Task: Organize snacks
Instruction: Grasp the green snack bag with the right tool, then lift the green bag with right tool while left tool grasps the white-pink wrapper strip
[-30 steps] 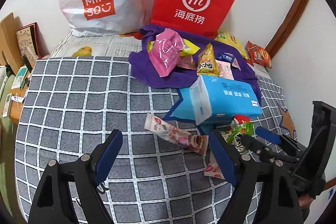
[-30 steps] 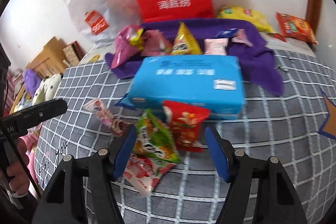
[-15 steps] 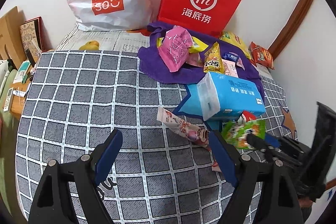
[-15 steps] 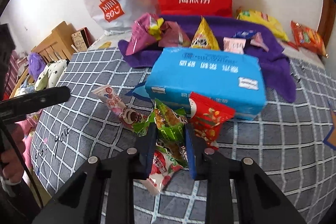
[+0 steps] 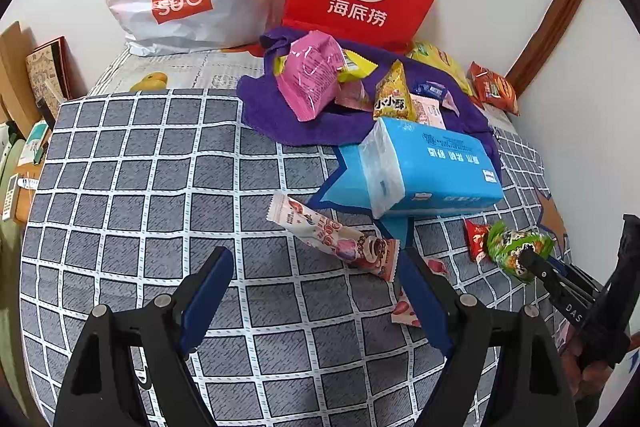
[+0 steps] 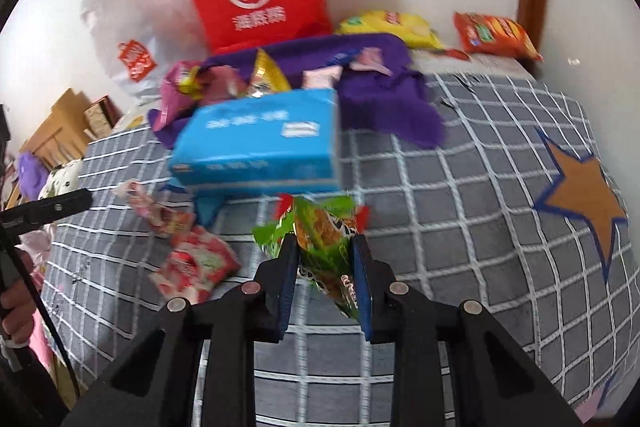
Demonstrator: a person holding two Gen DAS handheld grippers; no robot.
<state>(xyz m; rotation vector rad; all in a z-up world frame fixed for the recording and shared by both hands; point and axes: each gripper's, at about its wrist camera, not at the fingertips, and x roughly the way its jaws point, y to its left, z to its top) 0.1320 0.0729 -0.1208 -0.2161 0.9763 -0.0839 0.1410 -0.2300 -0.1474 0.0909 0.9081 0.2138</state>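
Two hand-held grippers work over the checked bedspread [image 5: 140,187]. Left hand-held gripper [image 5: 316,291] hangs with jaws wide apart, nothing between them, near a pink snack bar [image 5: 332,237]. Right hand-held gripper [image 6: 325,263] is clamped on a green snack packet [image 6: 320,239], just in front of the blue tissue pack [image 6: 260,143].

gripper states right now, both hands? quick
Left gripper: open, nothing between its fingers, over the checked bedspread.
Right gripper: shut on the green snack packet.
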